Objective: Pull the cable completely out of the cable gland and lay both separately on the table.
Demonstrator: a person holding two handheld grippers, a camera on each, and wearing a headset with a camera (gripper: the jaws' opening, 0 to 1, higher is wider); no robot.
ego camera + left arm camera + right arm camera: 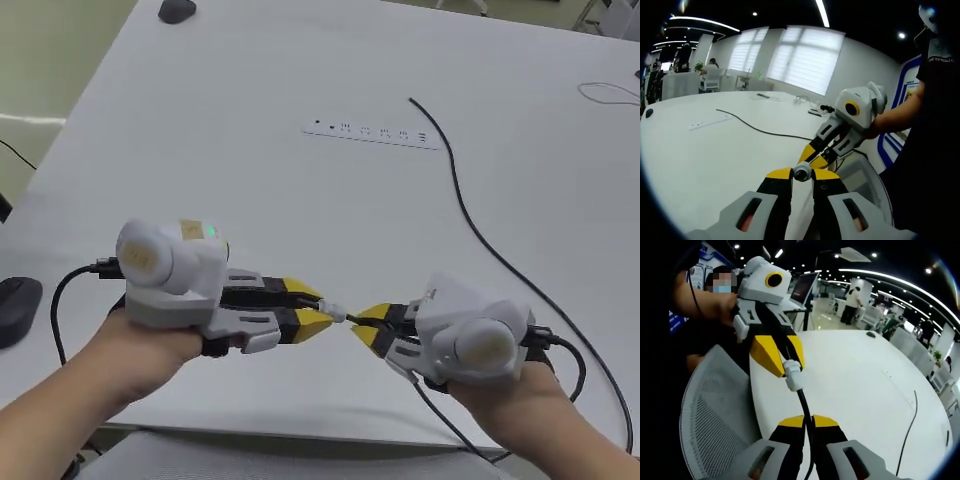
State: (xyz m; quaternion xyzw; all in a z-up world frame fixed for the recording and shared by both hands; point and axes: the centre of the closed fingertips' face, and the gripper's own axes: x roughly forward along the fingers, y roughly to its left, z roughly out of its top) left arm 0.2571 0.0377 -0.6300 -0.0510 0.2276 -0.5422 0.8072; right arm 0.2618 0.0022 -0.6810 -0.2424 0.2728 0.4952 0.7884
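A small white cable gland (334, 314) hangs above the table's near edge, with a thin black cable (352, 320) coming out of its right end. My left gripper (324, 309) is shut on the gland. In the left gripper view the gland (801, 171) sits pinched between the yellow tips. My right gripper (363, 323) faces it tip to tip and is shut on the cable. In the right gripper view the cable (804, 405) runs up from my right gripper (808, 422) into the gland (792, 376), which my left gripper (786, 366) holds.
On the white table (250, 180) lie a white power strip (370, 132) at the back and a long black cord (480, 235) on the right. A dark mouse (176, 10) lies far back, another (15, 308) at the left edge. A mesh chair (715, 405) stands below the grippers.
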